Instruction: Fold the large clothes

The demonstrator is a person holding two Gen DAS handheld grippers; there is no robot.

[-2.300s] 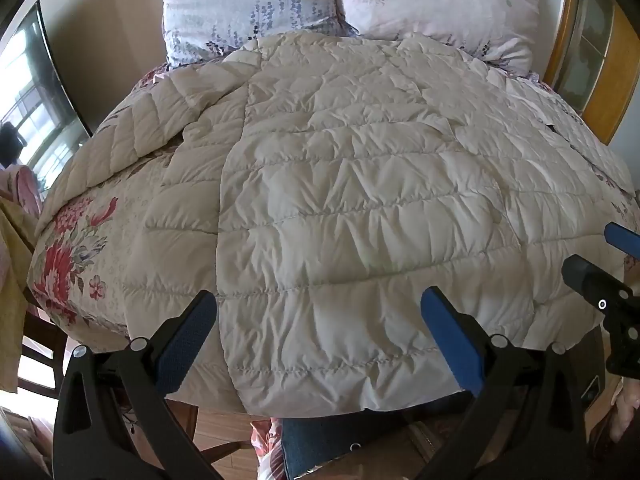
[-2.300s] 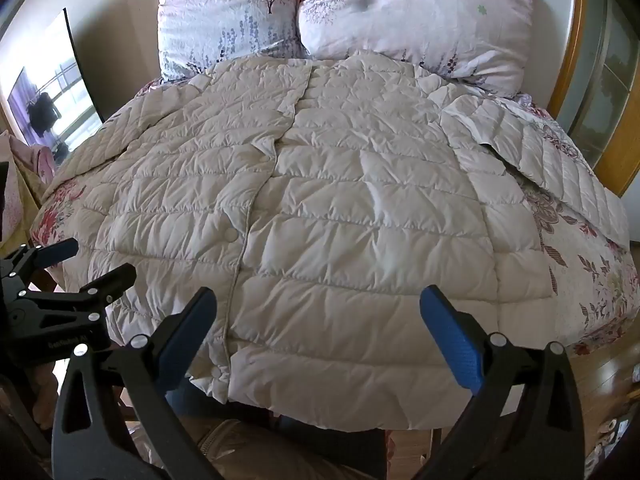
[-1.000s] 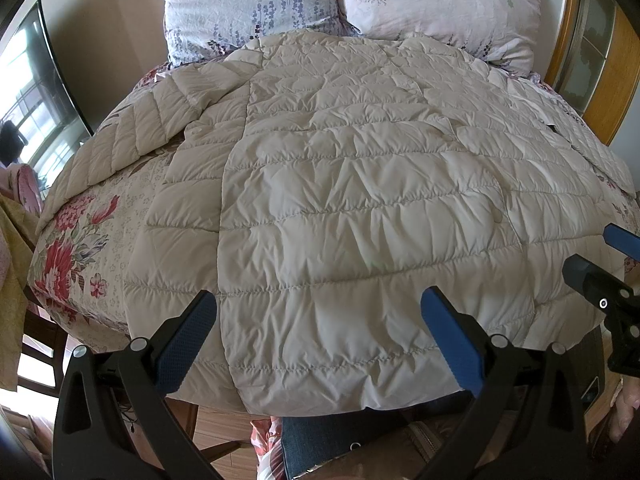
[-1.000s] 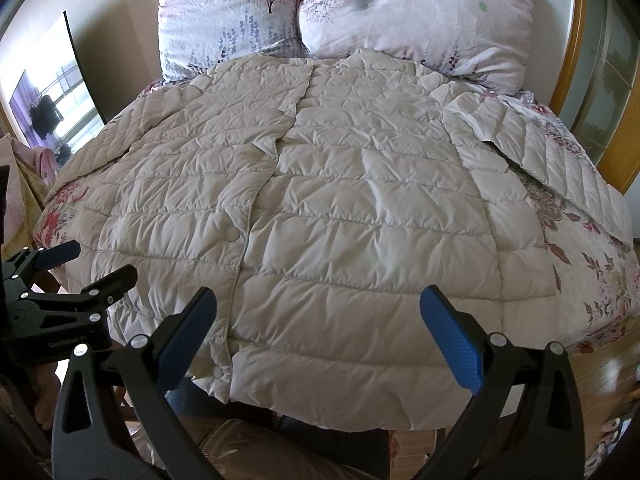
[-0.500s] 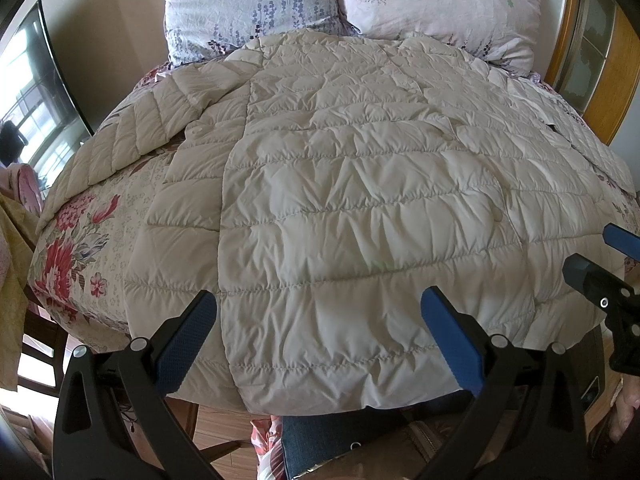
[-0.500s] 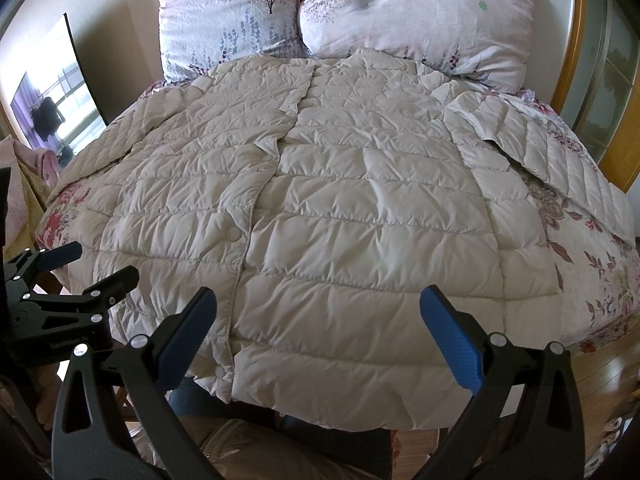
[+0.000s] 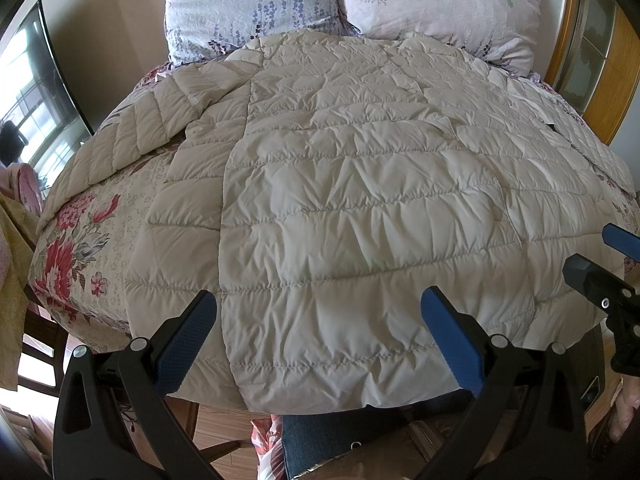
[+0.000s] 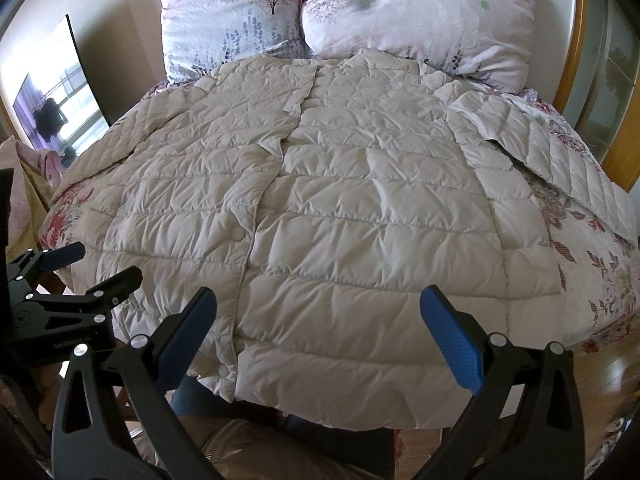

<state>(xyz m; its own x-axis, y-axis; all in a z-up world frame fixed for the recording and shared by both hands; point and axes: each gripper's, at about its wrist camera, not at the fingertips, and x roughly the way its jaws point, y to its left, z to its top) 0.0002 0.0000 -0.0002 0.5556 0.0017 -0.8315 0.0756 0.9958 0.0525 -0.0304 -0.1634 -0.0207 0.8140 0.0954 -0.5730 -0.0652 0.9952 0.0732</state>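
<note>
Two spread, empty fingers on my left claw (image 7: 318, 336) hover above the hem of the beige quilted down coat (image 7: 360, 200), flat on the floral bed (image 7: 76, 248).

My right claw (image 8: 318, 336) also gapes. Puffy, light, slippery: pinch a sleeve (image 8: 560, 164) cuff.

A down coat (image 8: 340, 208) lies spread flat on the bed (image 8: 592, 280), sleeves out to both sides, its collar toward two pillows (image 8: 420, 20) at the head, its hem over the near edge.

bed: floral sheet (image 7: 80, 240) | two pillows (image 8: 240, 16) | beige wall (image 7: 112, 20) | wood floor (image 8: 616, 364)
</note>
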